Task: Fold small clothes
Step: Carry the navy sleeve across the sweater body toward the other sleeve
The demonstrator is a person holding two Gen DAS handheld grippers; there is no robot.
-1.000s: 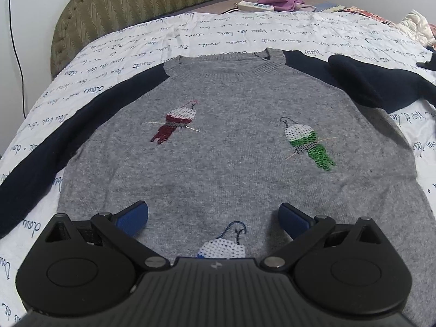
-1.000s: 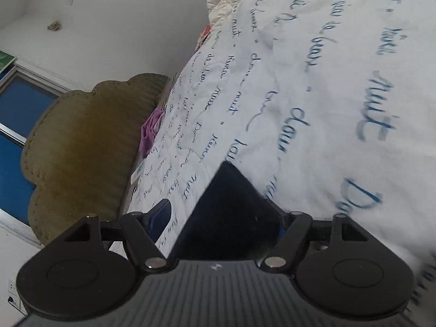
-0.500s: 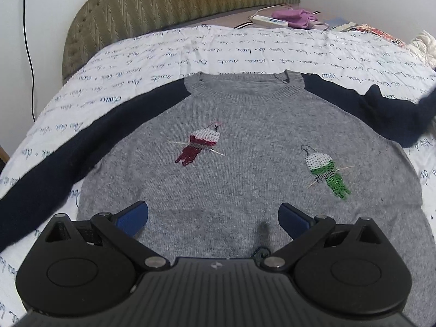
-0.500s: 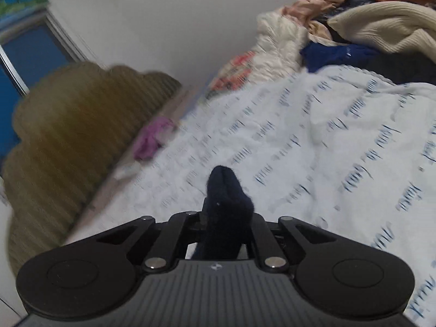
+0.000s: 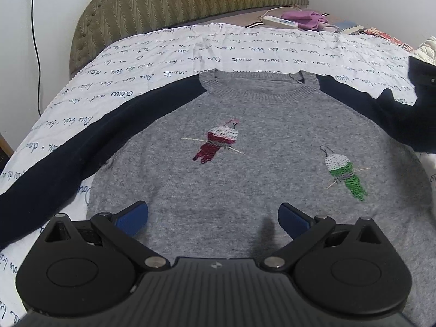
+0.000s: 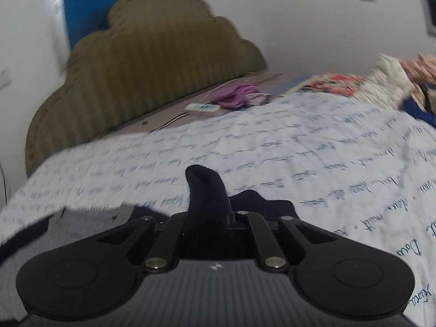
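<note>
A grey sweater (image 5: 261,147) with navy sleeves and sequin birds lies face up on the bed. Its left sleeve (image 5: 81,147) stretches out flat to the left. My left gripper (image 5: 214,216) is open and empty, hovering over the sweater's lower front. My right gripper (image 6: 208,212) is shut on the navy right sleeve (image 6: 207,190), whose cuff pokes up between the fingers. In the left wrist view the right gripper (image 5: 423,79) shows at the right edge, lifting that sleeve (image 5: 381,111) off the bed.
The white quilt with blue script (image 5: 163,62) covers the bed. An olive padded headboard (image 5: 177,2) stands behind. A power strip (image 5: 279,22) and purple cloth (image 5: 305,19) lie near it. A heap of clothes (image 6: 403,81) sits at the far right.
My right gripper closed on the navy sleeve cuff and swung round with it, lifting the sleeve. My left gripper drew back toward the hem, still open.
</note>
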